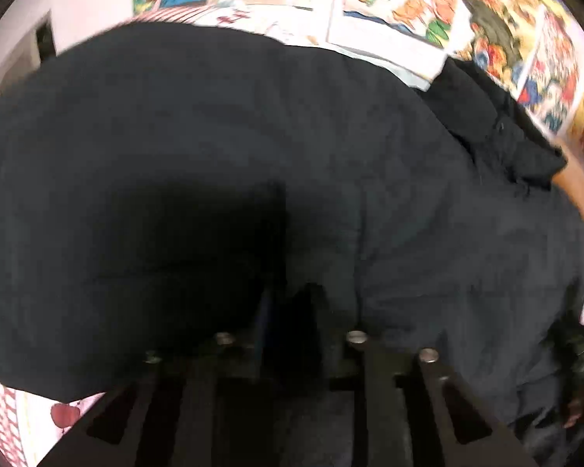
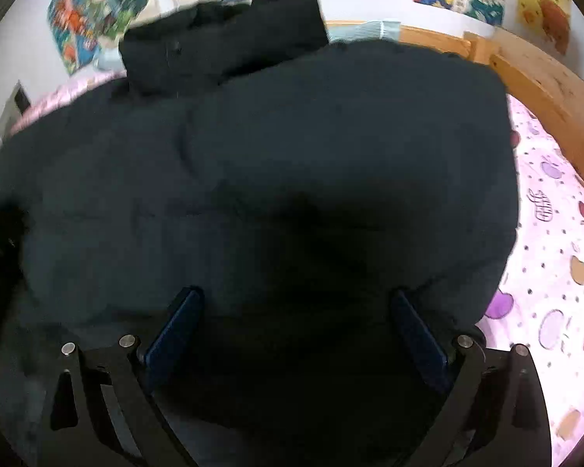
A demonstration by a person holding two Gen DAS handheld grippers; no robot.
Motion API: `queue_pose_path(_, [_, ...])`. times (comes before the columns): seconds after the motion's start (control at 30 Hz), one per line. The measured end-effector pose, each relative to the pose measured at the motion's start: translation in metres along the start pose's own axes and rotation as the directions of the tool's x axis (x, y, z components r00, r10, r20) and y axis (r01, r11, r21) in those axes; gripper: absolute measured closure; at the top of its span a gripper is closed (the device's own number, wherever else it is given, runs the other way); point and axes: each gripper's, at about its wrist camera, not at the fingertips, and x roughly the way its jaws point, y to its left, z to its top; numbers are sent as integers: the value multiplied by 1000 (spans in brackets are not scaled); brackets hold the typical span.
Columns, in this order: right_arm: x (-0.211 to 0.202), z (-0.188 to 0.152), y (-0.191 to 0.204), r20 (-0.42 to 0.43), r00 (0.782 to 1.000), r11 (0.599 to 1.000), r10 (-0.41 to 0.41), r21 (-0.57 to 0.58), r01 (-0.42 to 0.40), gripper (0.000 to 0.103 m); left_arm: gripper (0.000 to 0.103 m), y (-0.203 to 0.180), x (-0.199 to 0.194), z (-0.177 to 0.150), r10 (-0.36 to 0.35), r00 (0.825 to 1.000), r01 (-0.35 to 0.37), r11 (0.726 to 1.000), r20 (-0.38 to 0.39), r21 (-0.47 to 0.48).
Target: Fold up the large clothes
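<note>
A large dark navy garment lies spread over the bed and fills most of both views. In the left wrist view my left gripper has its jaws close together, low on the cloth. Creases in the fabric run in to its fingertips, so it is pinching a fold. In the right wrist view the same garment lies under my right gripper. That gripper stands wide open, its blue pads just above the cloth with only flat fabric between them.
A second black garment lies bunched at the far edge, also seen as a black heap. The pink apple-print sheet shows on the right, bounded by a wooden bed frame. Colourful comic posters cover the wall behind.
</note>
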Motion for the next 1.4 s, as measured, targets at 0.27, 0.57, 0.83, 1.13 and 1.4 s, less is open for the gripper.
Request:
queue_pose_path(0.27, [-12,-14,17,132,990,998,-46,-28,51,1,16,50,-39,-25,-311,948,301,945,-65,-130])
queue_pose_path(0.57, [-64,-5,62,68,981,979,183,81,-188,2,0,136,-120,-48,-231,965,251,951,123,-182])
queue_pose_path(0.83, [-44,6,138,42,970,951,241,189,-245,2,0,253,-179,-66,64,951,59,923,303,-380])
queue_pose_path(1.13, [-22,17,225,23,994,994,108,-8,-108,2,0,316,-162,-77,51,962,105,838,269,-535])
queue_pose_path(1.4, [12,-11,229,-47,997,997,69,-28,-70,1,17,309,-156,-68,98,934,106,842,344,-528])
